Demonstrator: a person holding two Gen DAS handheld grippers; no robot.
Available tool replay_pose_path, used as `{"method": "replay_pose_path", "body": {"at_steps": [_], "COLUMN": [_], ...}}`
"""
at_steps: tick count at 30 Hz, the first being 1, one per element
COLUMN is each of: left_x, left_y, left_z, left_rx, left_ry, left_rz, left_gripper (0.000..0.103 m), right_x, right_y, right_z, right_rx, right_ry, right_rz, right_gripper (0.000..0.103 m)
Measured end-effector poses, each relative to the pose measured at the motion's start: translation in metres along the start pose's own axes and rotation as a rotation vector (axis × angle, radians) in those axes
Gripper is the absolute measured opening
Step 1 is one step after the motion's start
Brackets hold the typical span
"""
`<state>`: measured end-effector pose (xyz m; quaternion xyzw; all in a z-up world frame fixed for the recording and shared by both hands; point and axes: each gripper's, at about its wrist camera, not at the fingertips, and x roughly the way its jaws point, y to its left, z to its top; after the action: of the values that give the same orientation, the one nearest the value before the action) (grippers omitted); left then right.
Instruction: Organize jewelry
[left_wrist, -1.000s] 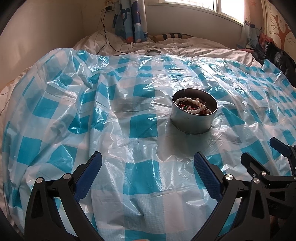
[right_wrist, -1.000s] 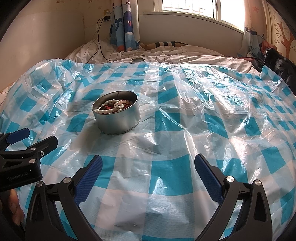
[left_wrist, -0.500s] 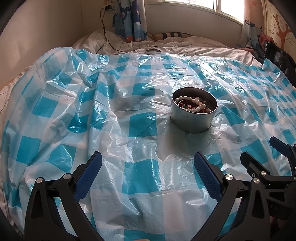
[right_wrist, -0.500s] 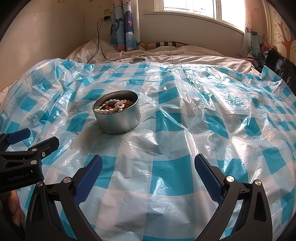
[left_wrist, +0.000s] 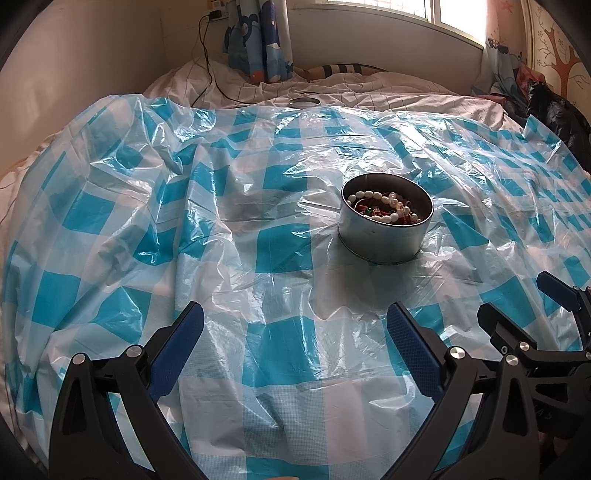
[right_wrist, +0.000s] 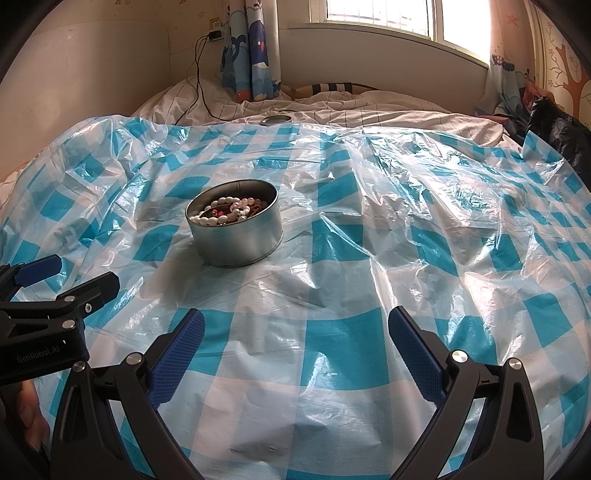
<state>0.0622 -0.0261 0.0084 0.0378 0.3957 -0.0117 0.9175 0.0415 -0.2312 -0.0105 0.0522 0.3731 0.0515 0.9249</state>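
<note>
Left wrist view: the left gripper (left_wrist: 293, 332) is hovering wide open and empty over the blue-checked plastic sheet (left_wrist: 147, 206) on the bed, the round metal tin (left_wrist: 384, 236) of pearl bracelets (left_wrist: 384, 206) sitting at one o'clock; the right gripper (right_wrist: 295, 334) is likewise gaping empty, tin (right_wrist: 236, 236) at eleven o'clock

A bed (right_wrist: 388, 107) in pale striped bedding carries a crumpled blue-and-white checked plastic sheet (left_wrist: 280, 243), on which a round metal tin (left_wrist: 384, 236) of beaded jewelry (left_wrist: 384, 208) stands upright, with a small round lid (right_wrist: 275, 119) beyond the sheet's far edge
</note>
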Motion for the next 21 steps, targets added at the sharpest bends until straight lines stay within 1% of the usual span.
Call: {"method": "replay_pose_path", "body": {"at_steps": [14,16,18,20,21], "left_x": [0.0,0.0,-0.002,-0.006,-0.01], "left_y": [0.0,0.001,0.002,0.006,0.011], "left_z": [0.0,0.0,-0.001,-0.003,-0.005], "left_rx": [0.001,-0.005,-0.019,-0.055,-0.08], "left_ry": [0.0,-0.003,-0.02,-0.071,-0.098], "left_rz": [0.0,-0.011,-0.035,-0.06,-0.086], "left_gripper": [0.095,0.095,0.095,0.095,0.095], "right_x": [0.0,0.0,0.0,0.0,0.0], "right_y": [0.001,0.001,0.0,0.001,0.001], "right_z": [0.0,0.0,0.0,0.0,0.0], "right_rx": [-0.001,-0.001,-0.002,-0.001,-0.001], "right_ry": [0.001,0.001,0.001,0.001,0.0], "right_rz": [0.0,-0.001,-0.001,-0.002,-0.001], "right_gripper": [0.095,0.095,0.095,0.095,0.095]}}
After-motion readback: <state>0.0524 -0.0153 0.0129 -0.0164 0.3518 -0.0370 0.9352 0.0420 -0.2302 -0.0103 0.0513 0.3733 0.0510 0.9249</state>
